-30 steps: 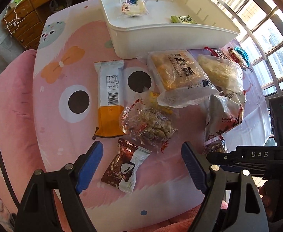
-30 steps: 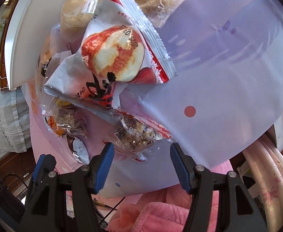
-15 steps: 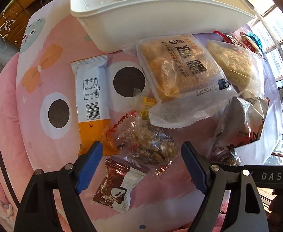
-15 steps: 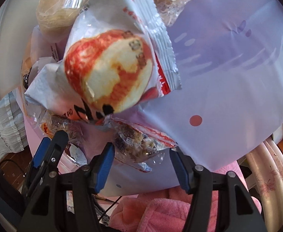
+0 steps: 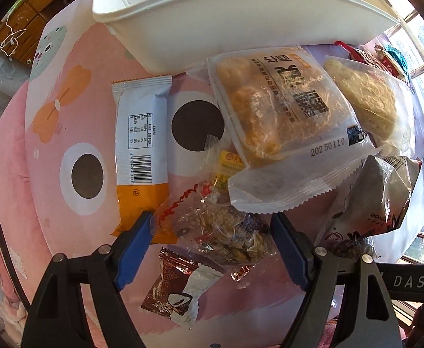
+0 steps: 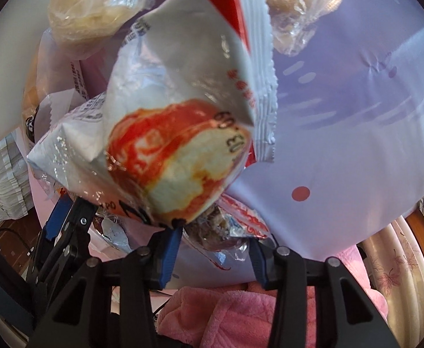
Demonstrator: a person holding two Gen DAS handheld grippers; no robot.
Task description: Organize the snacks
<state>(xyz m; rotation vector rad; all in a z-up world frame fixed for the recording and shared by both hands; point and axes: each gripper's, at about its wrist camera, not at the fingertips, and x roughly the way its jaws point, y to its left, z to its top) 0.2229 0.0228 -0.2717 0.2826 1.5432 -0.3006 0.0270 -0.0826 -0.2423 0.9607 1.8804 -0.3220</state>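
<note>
Both grippers had just narrowed over the snack pile beside the white bin [image 5: 183, 40]. The left gripper [image 5: 212, 249], lowered since a second before, straddled a crinkled clear nut packet [image 5: 220, 232], pads apart. The right gripper [image 6: 216, 250] bracketed a similar red-edged packet [image 6: 226, 229]; grip unclear.

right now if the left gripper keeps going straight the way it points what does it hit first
Most likely the clear nut snack packet lying between the left gripper's closing jaws, with neither pad pressing on it yet. Depth is unclear; the brown wrapper lies just nearer the camera.
</note>
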